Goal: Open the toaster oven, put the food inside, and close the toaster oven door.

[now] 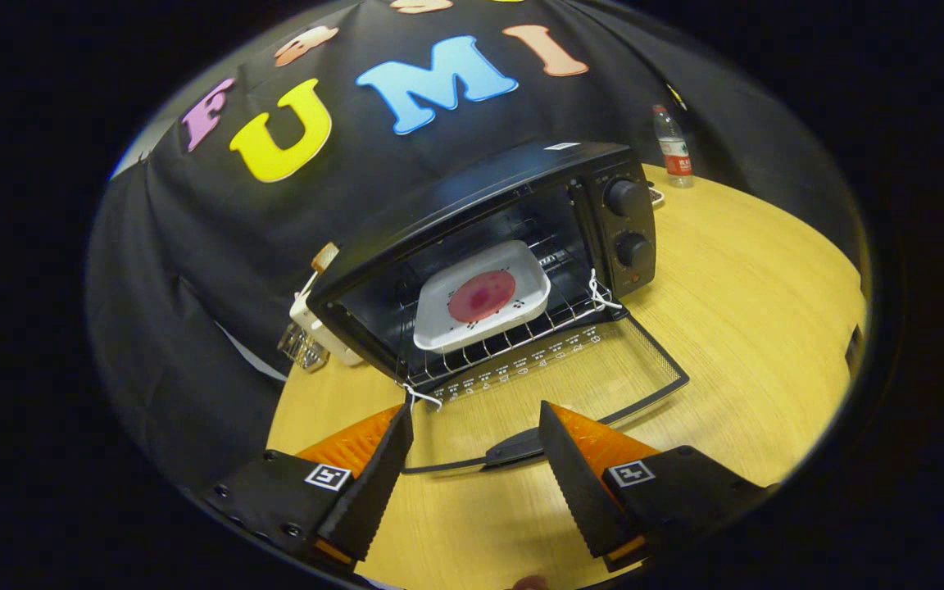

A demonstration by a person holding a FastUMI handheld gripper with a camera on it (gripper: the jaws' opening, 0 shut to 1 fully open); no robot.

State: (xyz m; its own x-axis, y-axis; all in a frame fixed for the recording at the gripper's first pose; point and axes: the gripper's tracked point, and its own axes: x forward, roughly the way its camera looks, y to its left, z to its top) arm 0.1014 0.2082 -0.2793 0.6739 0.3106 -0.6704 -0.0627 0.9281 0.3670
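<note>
Gripper (476,459) jaws are gaping wide, empty, perhaps nearing door handle (513,449) at twelve o'clock; lifting squarely is closing cleanly.

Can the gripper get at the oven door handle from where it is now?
Probably yes. The gripper is open, and the door handle lies between its fingers on the lowered door. Nothing sits between them, and the tray is already inside the oven.
</note>
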